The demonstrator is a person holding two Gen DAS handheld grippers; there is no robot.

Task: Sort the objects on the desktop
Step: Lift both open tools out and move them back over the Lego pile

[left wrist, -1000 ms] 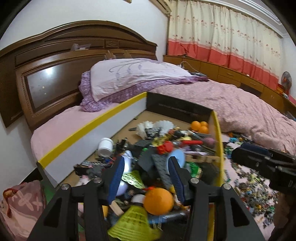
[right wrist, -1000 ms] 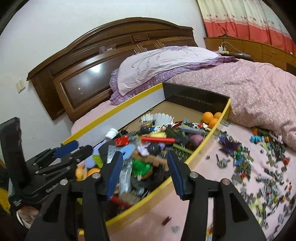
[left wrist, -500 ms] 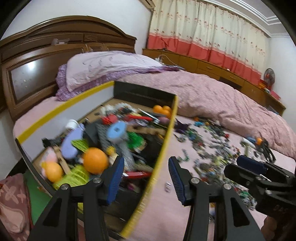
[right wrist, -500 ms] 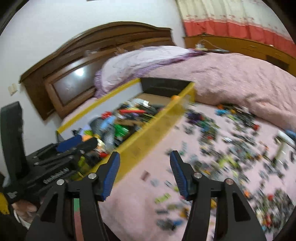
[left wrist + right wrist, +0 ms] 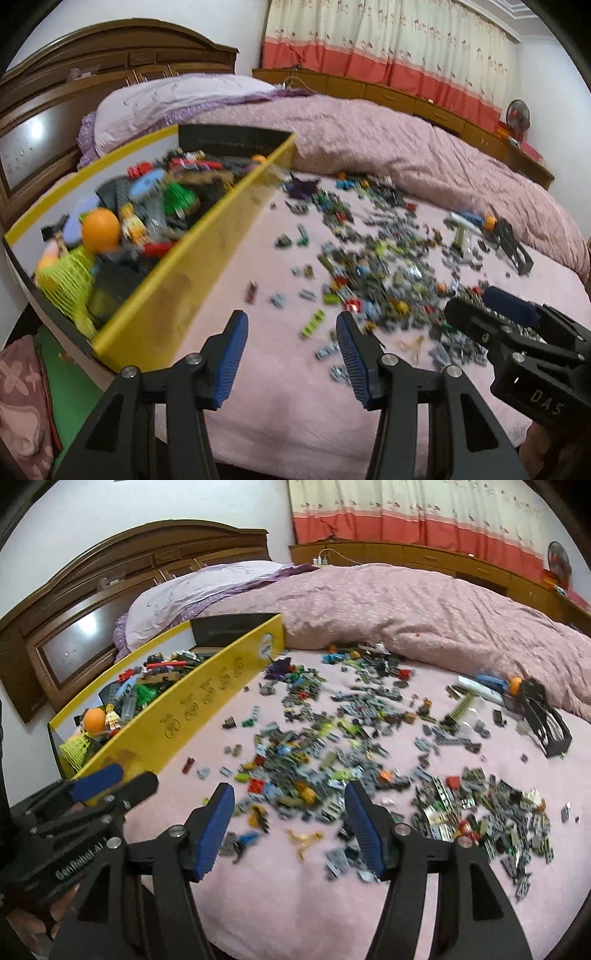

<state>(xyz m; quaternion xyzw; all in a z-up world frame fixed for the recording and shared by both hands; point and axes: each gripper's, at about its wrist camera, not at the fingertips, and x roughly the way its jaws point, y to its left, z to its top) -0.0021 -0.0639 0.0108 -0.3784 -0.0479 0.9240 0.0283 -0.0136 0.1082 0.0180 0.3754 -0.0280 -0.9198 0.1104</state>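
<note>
A wide scatter of small toy bricks lies on the pink bedsheet, also seen as a blurred scatter in the left wrist view. A yellow-walled box full of toys, with an orange ball, stands at the left; the same box shows in the right wrist view. My left gripper is open above bare sheet near the box's corner, nothing between its fingers. My right gripper hovers over the near edge of the scatter, its jaws opening, nothing gripped.
A folded pink quilt and a pillow lie behind the scatter, before a wooden headboard. A black frame-like part and a long white and blue piece sit at the right of the scatter. Bare sheet lies along the near edge.
Both grippers swung from over the toy box rightward to the sheet and tipped down. The right gripper's jaws stand wider than before. The left gripper's opening looks unchanged.
</note>
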